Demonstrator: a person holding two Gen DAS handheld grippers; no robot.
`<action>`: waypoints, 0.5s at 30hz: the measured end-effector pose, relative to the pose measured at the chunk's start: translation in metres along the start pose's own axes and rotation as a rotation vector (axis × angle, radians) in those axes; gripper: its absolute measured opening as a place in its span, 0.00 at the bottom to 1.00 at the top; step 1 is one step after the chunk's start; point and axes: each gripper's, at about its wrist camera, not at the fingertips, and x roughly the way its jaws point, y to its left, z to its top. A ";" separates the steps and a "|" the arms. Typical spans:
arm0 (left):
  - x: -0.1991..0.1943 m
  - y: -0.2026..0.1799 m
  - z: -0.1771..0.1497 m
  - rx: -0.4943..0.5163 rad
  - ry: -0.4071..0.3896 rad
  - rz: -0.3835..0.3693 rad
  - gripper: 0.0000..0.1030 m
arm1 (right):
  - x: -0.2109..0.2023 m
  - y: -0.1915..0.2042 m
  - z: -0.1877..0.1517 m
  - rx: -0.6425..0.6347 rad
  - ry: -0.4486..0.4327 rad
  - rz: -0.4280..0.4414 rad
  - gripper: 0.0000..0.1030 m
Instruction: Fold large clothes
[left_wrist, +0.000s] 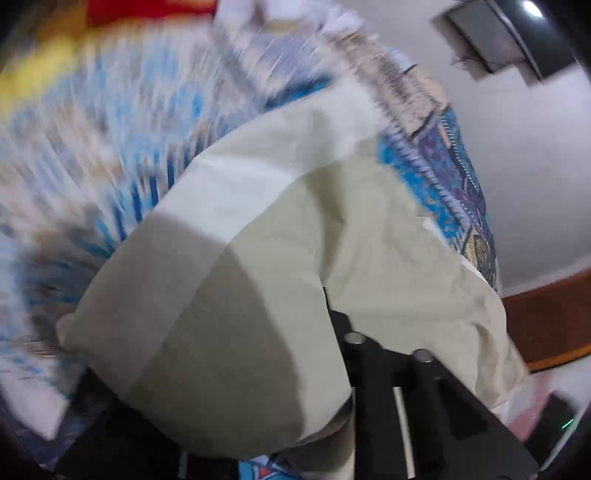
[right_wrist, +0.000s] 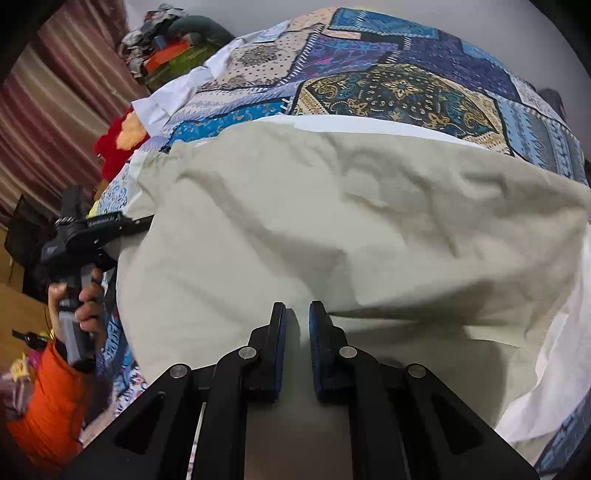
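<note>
A large cream garment (right_wrist: 332, 229) lies spread on a bed with a blue patchwork cover (right_wrist: 388, 74). My right gripper (right_wrist: 297, 314) hovers low over the garment's near part, its blue-padded fingers (right_wrist: 317, 332) slightly apart with nothing between them. My left gripper body shows in the right wrist view (right_wrist: 88, 232), at the garment's left edge, its tips hidden under the cloth. In the blurred left wrist view the garment (left_wrist: 277, 258) drapes over the left gripper's fingers (left_wrist: 332, 306) and hides them.
A white cloth (right_wrist: 546, 369) lies under the garment at the right. Red and orange fabric (right_wrist: 118, 136) and a pile of items (right_wrist: 173, 48) sit at the bed's far left. A striped curtain (right_wrist: 55, 110) hangs left. A wooden board (left_wrist: 546, 321) stands beside the bed.
</note>
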 end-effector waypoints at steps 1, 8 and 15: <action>-0.014 -0.010 -0.001 0.048 -0.037 0.019 0.12 | -0.008 0.007 0.003 0.003 -0.021 0.014 0.08; -0.100 -0.045 -0.006 0.232 -0.189 0.018 0.11 | -0.007 0.104 0.021 -0.183 -0.079 0.107 0.08; -0.108 -0.048 -0.002 0.312 -0.221 0.114 0.05 | 0.098 0.127 0.018 -0.167 0.185 0.190 0.07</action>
